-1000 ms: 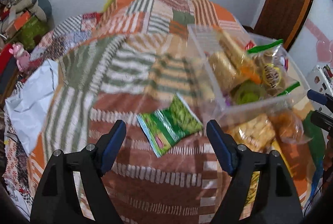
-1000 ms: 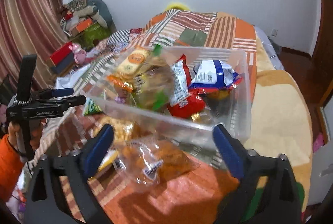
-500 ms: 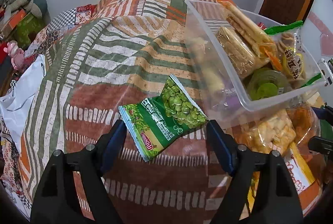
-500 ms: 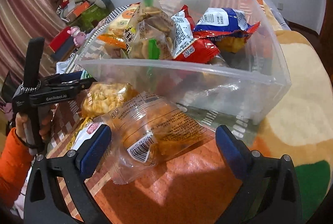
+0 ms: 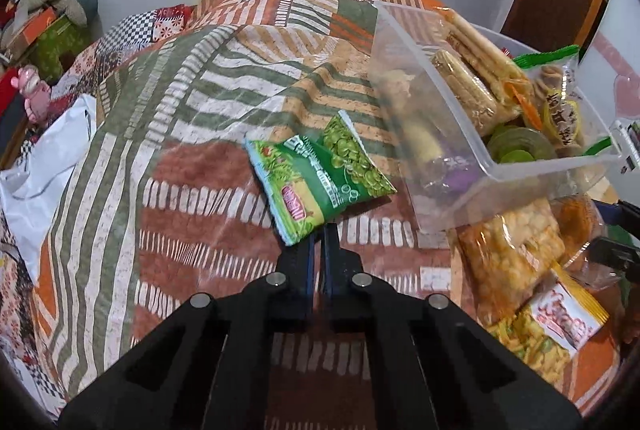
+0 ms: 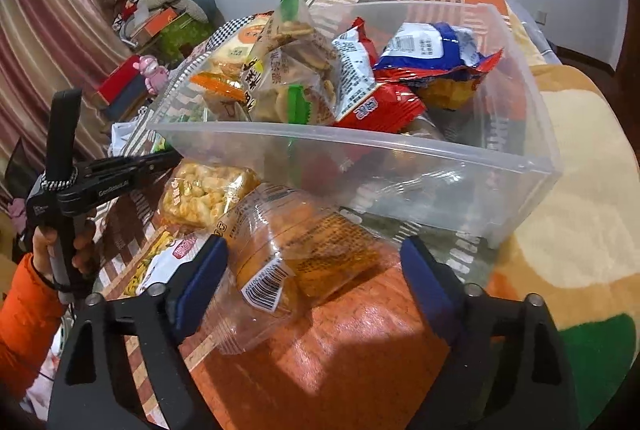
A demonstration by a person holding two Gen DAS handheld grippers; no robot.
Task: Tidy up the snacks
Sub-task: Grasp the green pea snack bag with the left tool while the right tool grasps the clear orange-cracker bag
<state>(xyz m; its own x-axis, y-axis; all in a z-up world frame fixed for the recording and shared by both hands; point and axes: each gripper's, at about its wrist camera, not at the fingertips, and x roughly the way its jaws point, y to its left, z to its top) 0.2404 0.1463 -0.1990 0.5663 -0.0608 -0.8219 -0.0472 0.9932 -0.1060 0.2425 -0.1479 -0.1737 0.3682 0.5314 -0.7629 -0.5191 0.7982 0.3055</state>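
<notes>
The clear bin [image 6: 400, 158] was already mostly full. Left gripper [image 5: 316, 242] clamped the green pea packet [image 5: 320, 174]; right gripper [image 6: 312, 270], closing, straddled an unpinched cracker bag [image 6: 304, 250] at centre frame.

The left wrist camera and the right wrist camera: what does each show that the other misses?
Only the left wrist view shows the left gripper shut on a corner of the green pea snack packet.

Only the right wrist view shows the right gripper closing around the clear bag of orange snacks, plus red and blue packets in the bin.

Both show the clear plastic bin and the bag of yellow puffed snacks.
</notes>
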